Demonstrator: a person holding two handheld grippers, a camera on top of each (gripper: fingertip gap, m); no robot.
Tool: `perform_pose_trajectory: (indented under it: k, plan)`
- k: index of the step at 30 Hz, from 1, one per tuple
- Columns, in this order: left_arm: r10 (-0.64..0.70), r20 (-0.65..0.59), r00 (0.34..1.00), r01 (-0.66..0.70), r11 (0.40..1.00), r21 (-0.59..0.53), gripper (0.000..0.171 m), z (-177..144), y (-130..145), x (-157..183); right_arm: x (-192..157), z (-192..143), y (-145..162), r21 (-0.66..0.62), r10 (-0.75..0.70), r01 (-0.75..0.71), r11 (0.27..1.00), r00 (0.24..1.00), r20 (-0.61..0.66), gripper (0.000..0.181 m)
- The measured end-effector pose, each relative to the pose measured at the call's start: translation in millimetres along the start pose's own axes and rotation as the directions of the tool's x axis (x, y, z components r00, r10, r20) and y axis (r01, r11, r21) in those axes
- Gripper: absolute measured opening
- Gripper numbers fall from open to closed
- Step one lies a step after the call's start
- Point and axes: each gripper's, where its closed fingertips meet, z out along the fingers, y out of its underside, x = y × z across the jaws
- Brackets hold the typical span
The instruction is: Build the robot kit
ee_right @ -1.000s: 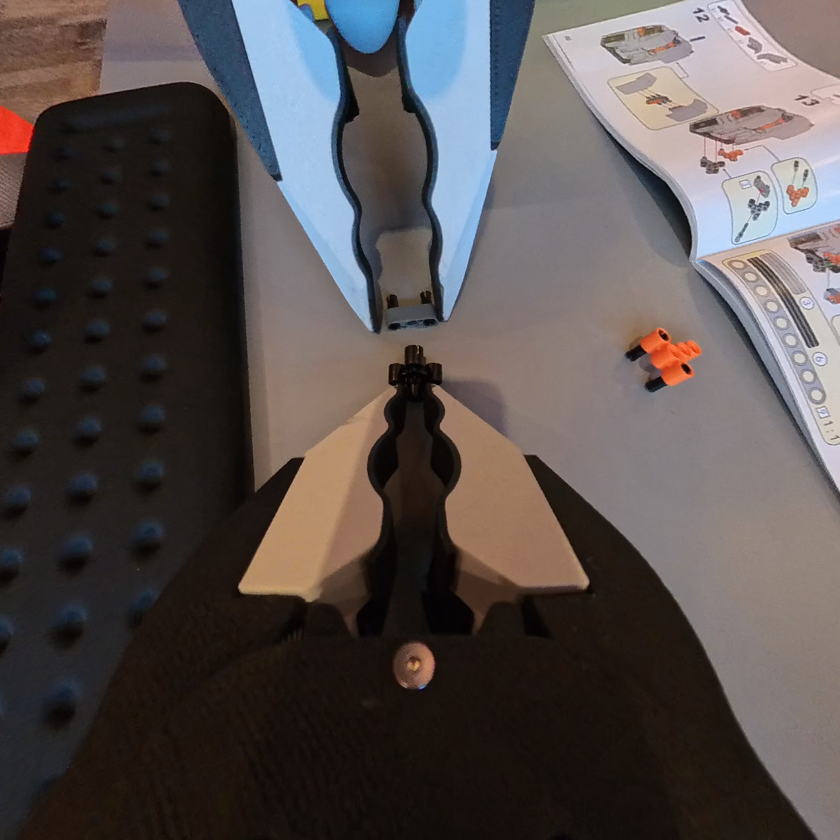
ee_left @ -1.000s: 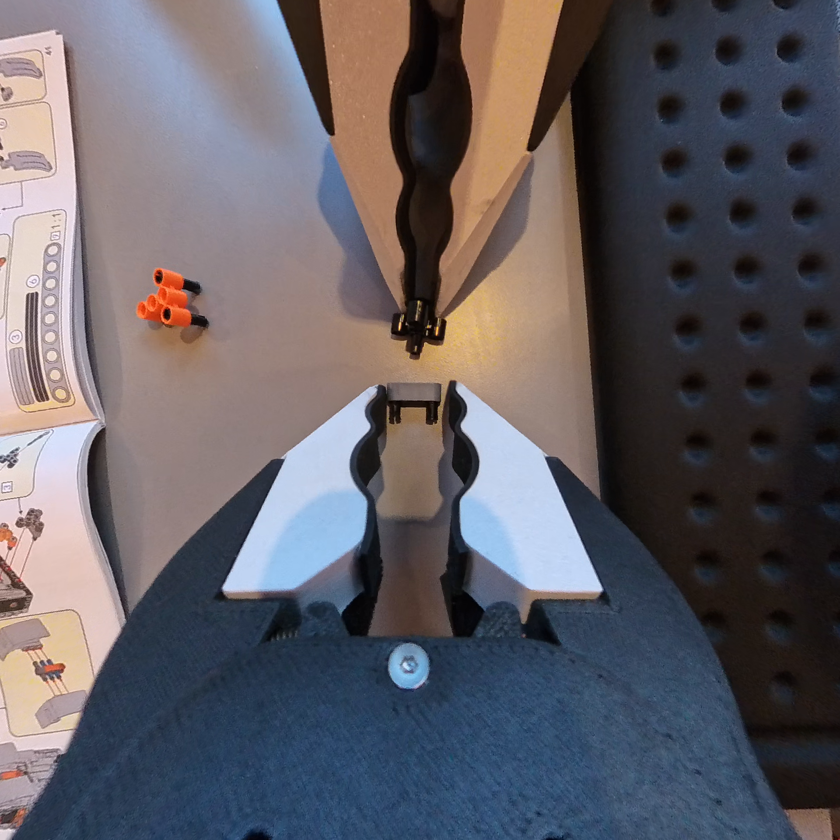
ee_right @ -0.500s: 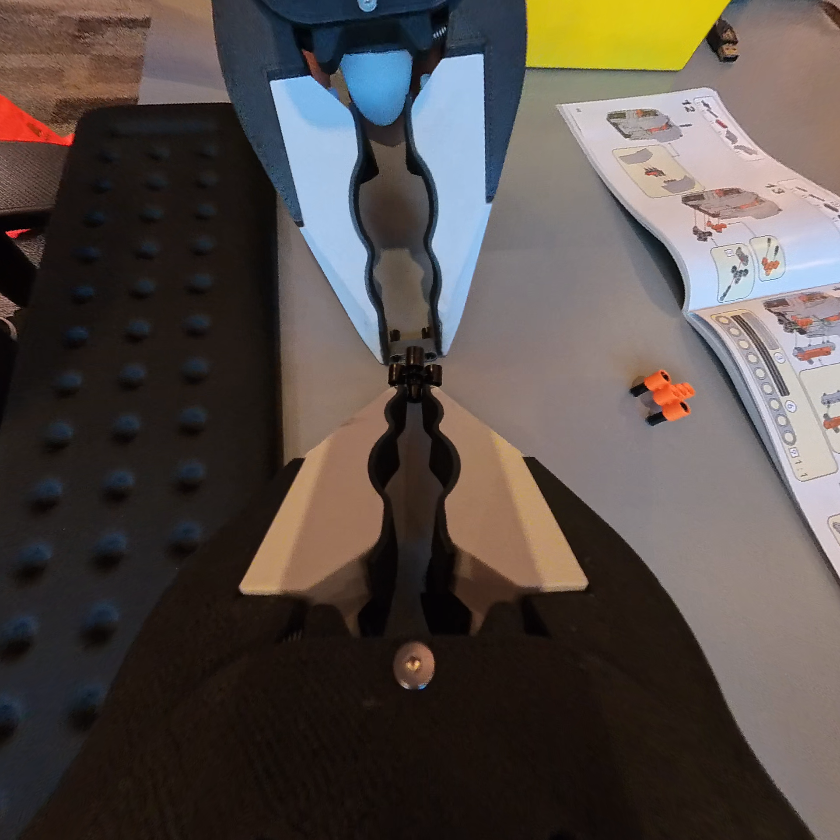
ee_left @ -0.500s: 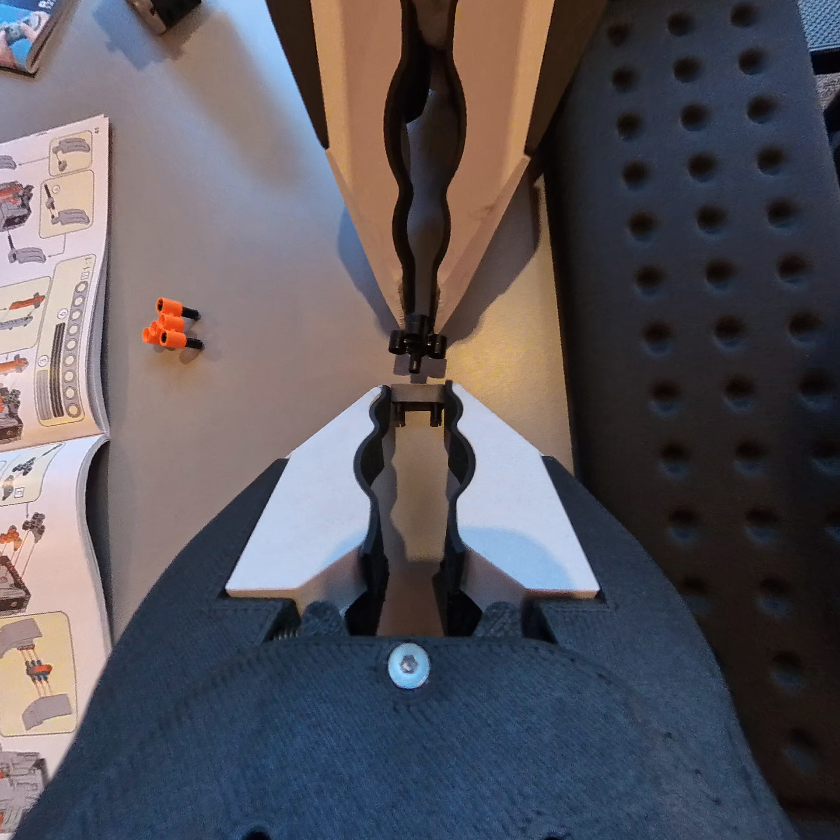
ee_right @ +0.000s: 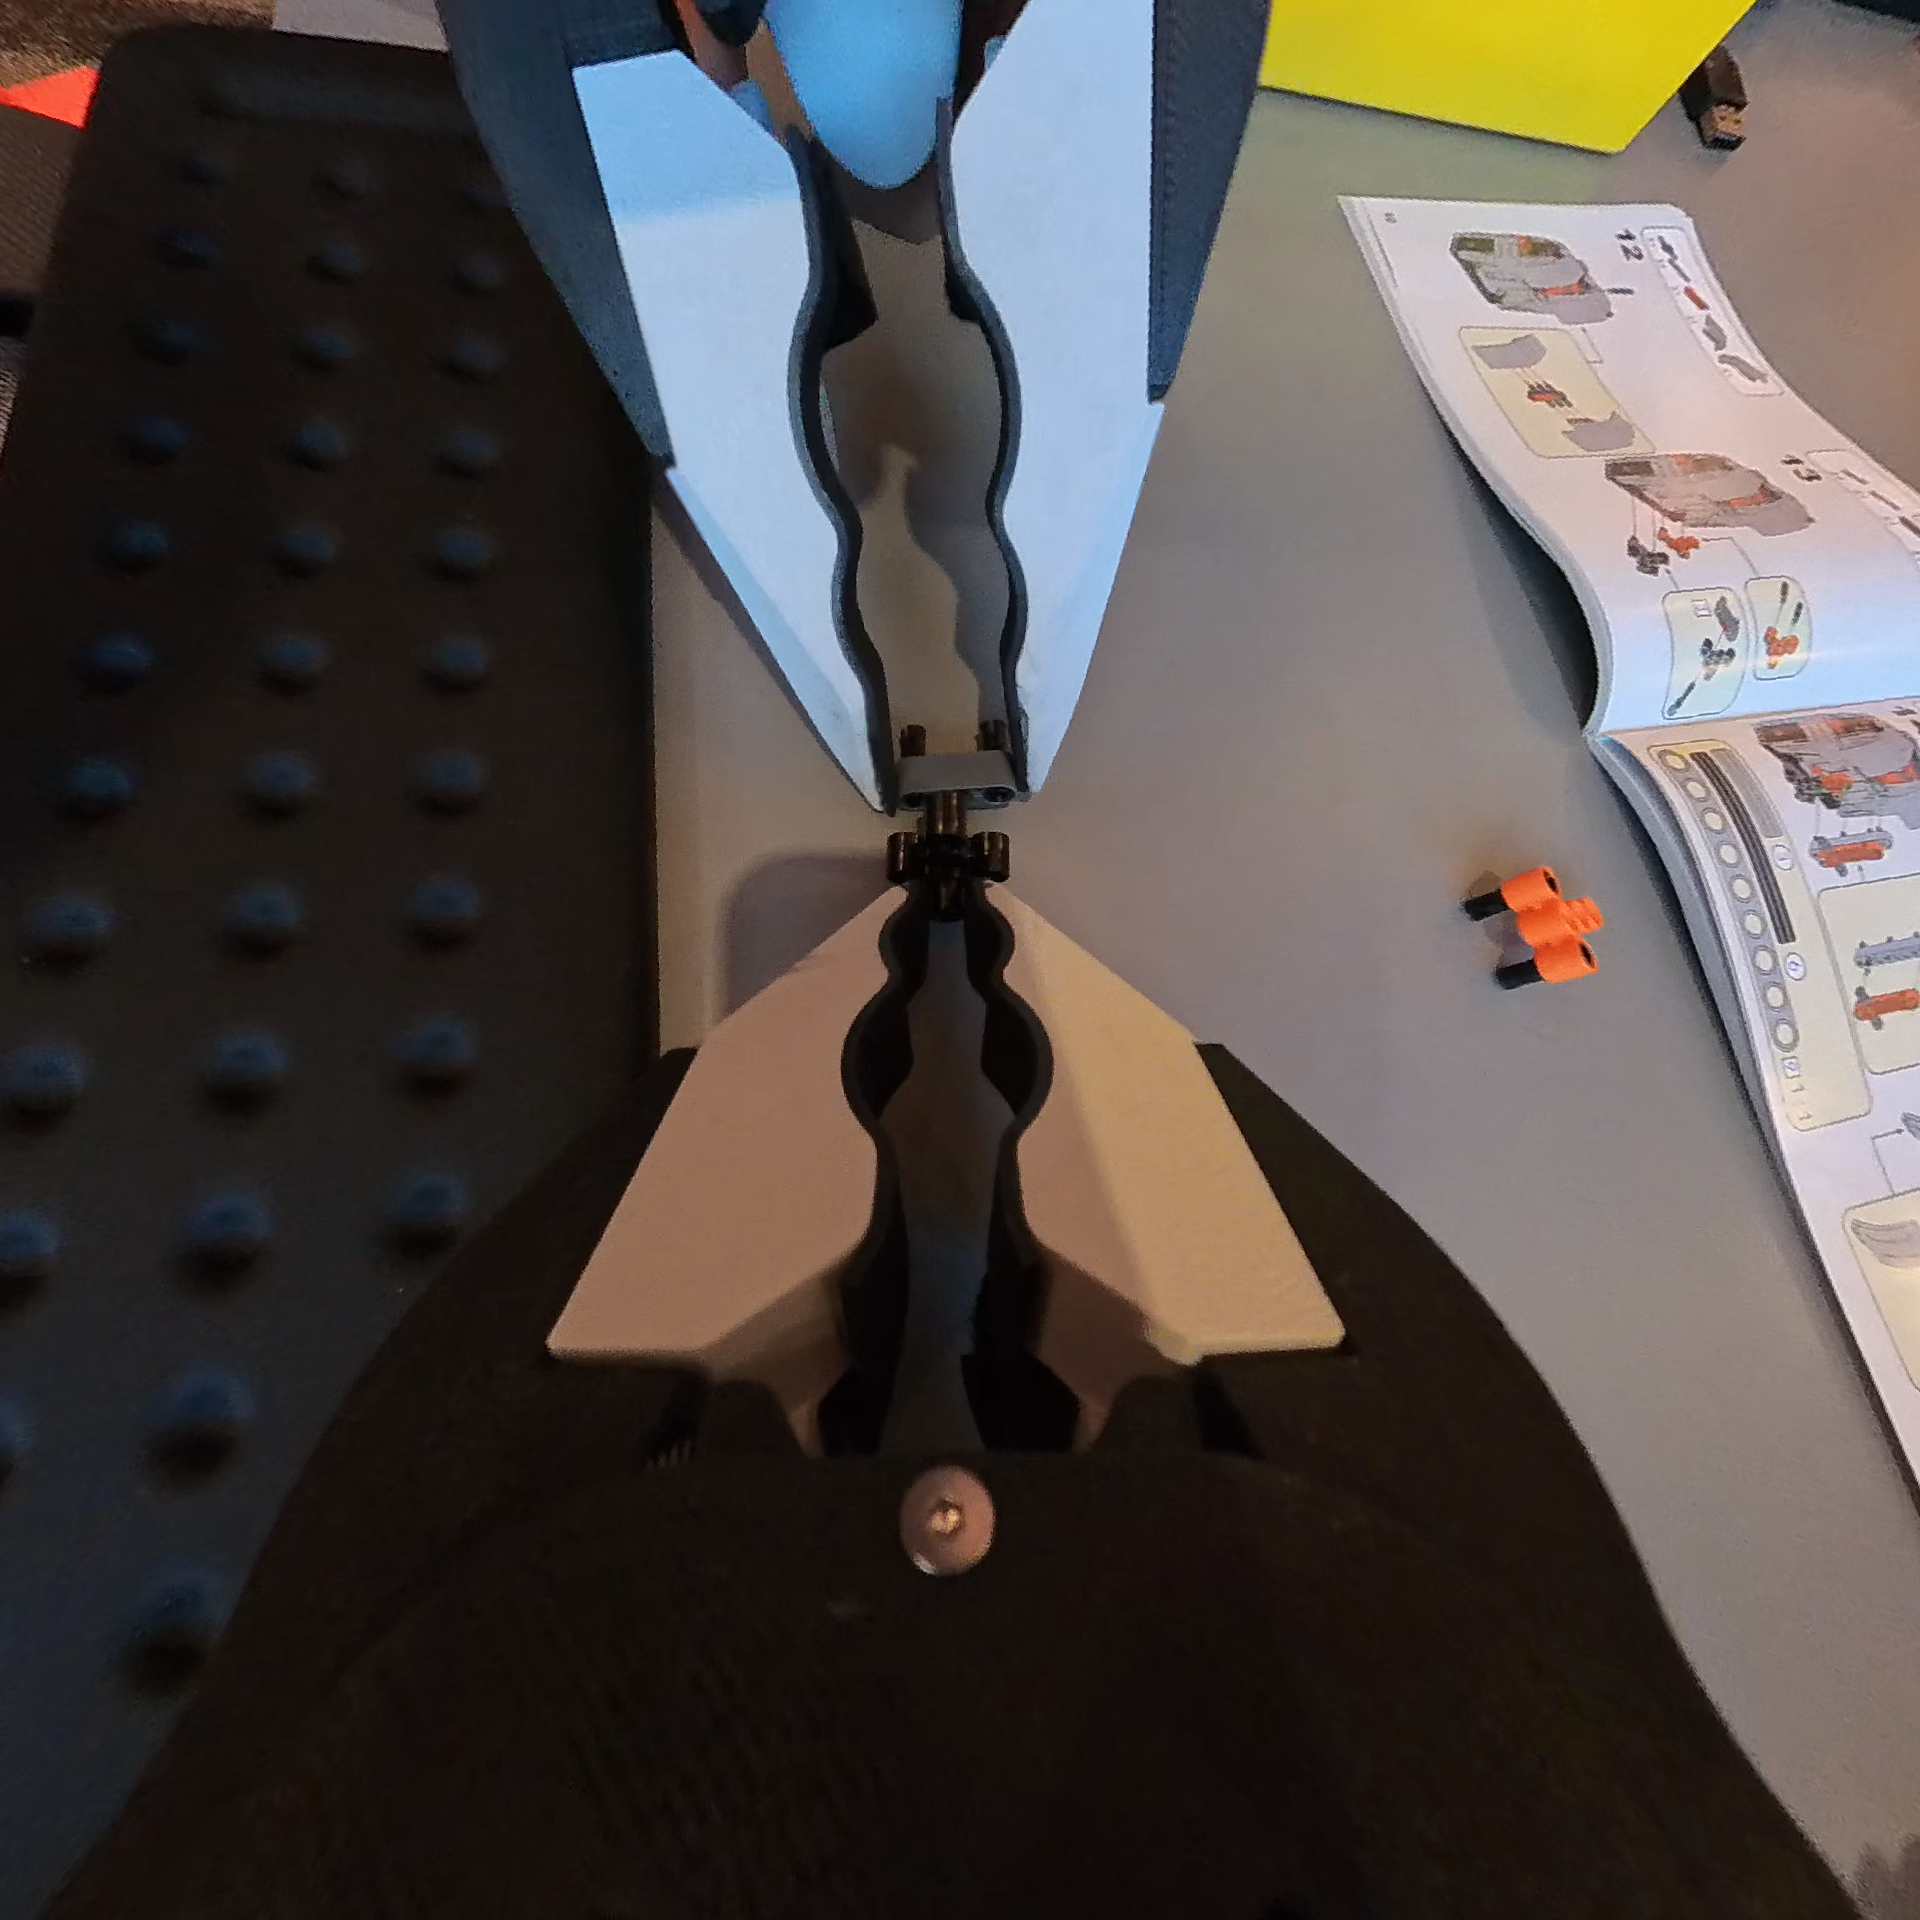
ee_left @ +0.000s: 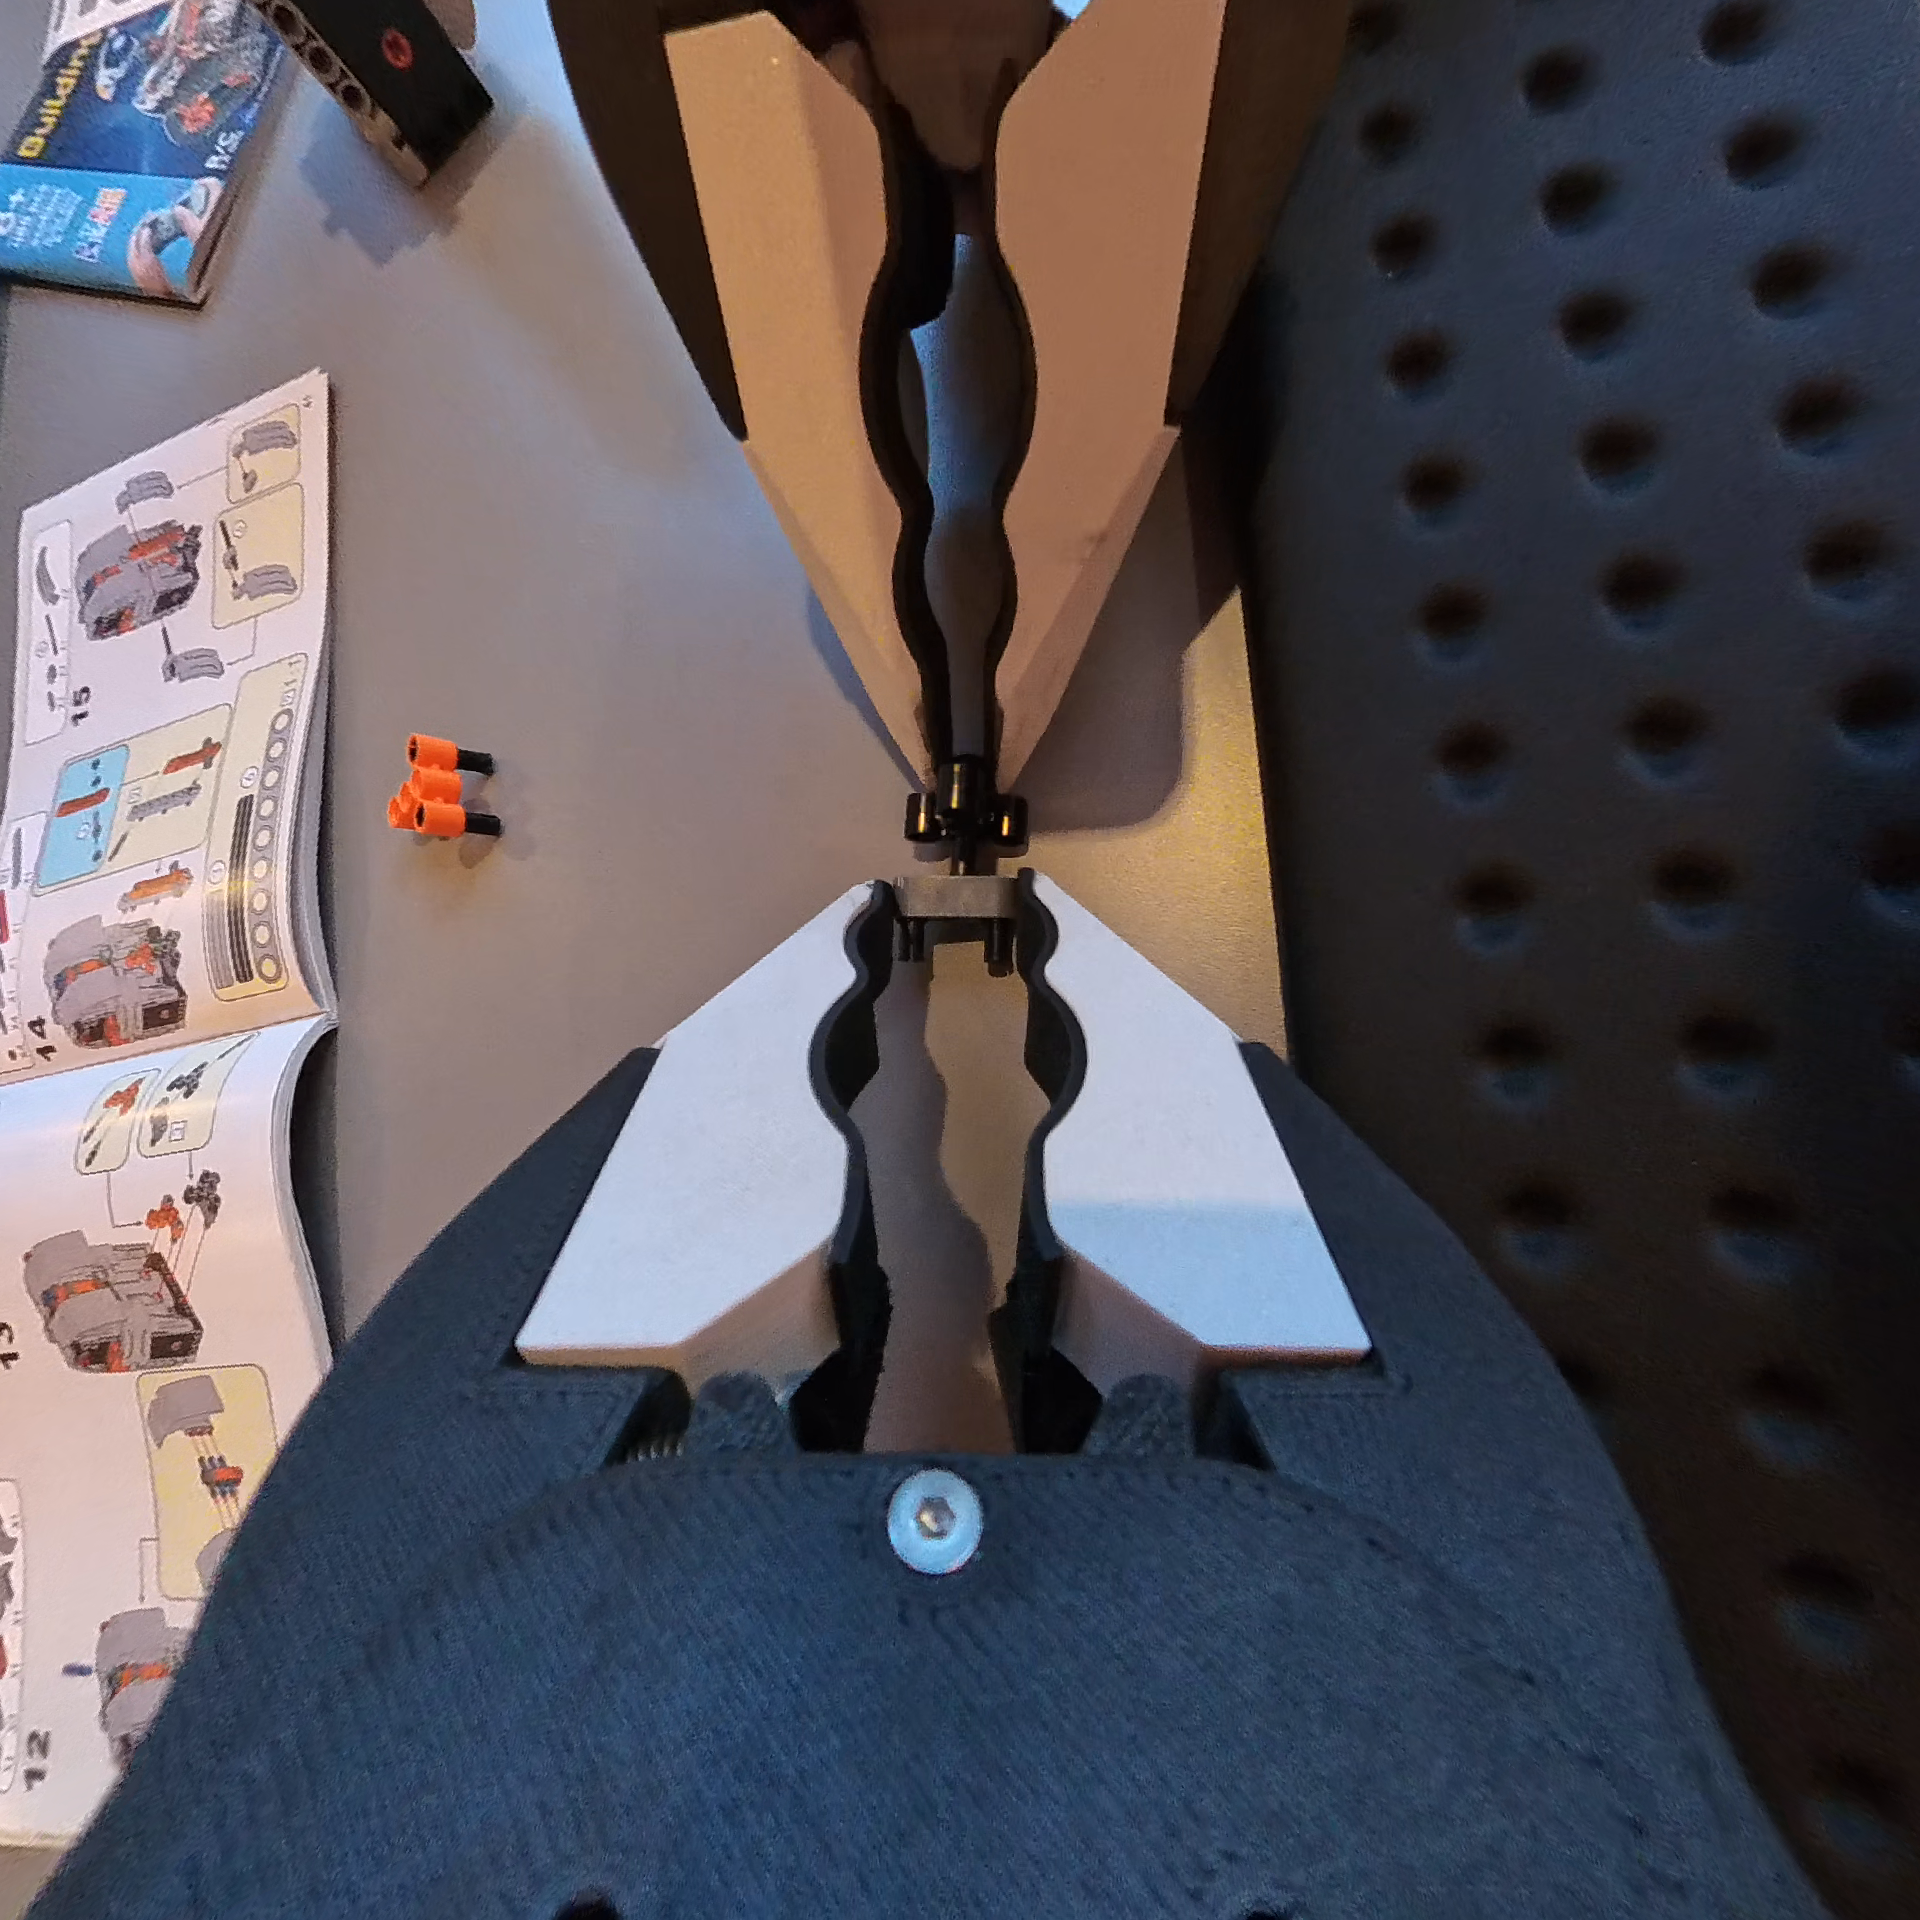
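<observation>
My left gripper (ee_left: 956, 909) is shut on a small grey beam piece (ee_left: 954, 900) with two black pins at its tips. My right gripper (ee_right: 943, 904) is shut on a small black cross-shaped connector (ee_right: 945, 857). The two grippers face each other tip to tip above the grey table. The connector's pin touches the middle of the grey beam (ee_right: 956, 798). In the left wrist view the right gripper (ee_left: 961, 769) comes from the top holding the black connector (ee_left: 964, 816). In the right wrist view the left gripper (ee_right: 956, 779) comes from the top.
An orange and black pin assembly (ee_left: 442, 798) lies on the table, also in the right wrist view (ee_right: 1538, 925). An open instruction booklet (ee_left: 156, 935) (ee_right: 1714, 727) lies beside it. A black perforated mat (ee_left: 1610, 831) (ee_right: 260, 779), a blue box (ee_left: 125, 156) and a yellow box (ee_right: 1507, 73) border the area. Left and right tips are no more than a few centimetres apart.
The two grippers have closed the gap between them. The black connector's pin now meets the grey beam, where a second ago they were apart.
</observation>
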Motion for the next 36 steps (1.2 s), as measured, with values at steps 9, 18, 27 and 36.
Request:
perform_pose_trajectory:
  k: [9, 18, 27, 36]
  plan:
    - [0.072, 0.012, 0.997, -0.071, 0.992, -0.108, 0.020, -0.8, 0.3, 1.2, 0.0, -1.7, -5.2, 0.013, -0.041, 0.042, 0.999, 0.999, -0.033, 0.004]
    - [-0.048, 0.005, 0.999, 0.048, 0.999, 0.010, 0.020, -9.5, -8.6, -0.2, 1.2, -11.6, -18.6, 0.119, -0.040, 0.044, 0.992, 0.999, -0.037, 0.004]
    - [-0.206, -0.046, 0.977, 0.211, 0.940, 0.267, 0.020, -43.6, -38.0, -5.5, 2.8, -40.0, -50.2, 0.369, 0.117, -0.150, 0.917, 0.987, 0.111, 0.004]
    - [-0.233, -0.072, 0.970, 0.243, 0.930, 0.275, 0.020, -43.0, -36.1, 0.6, -3.3, -33.1, -45.1, 0.326, 0.088, -0.120, 0.938, 0.990, 0.111, 0.004]
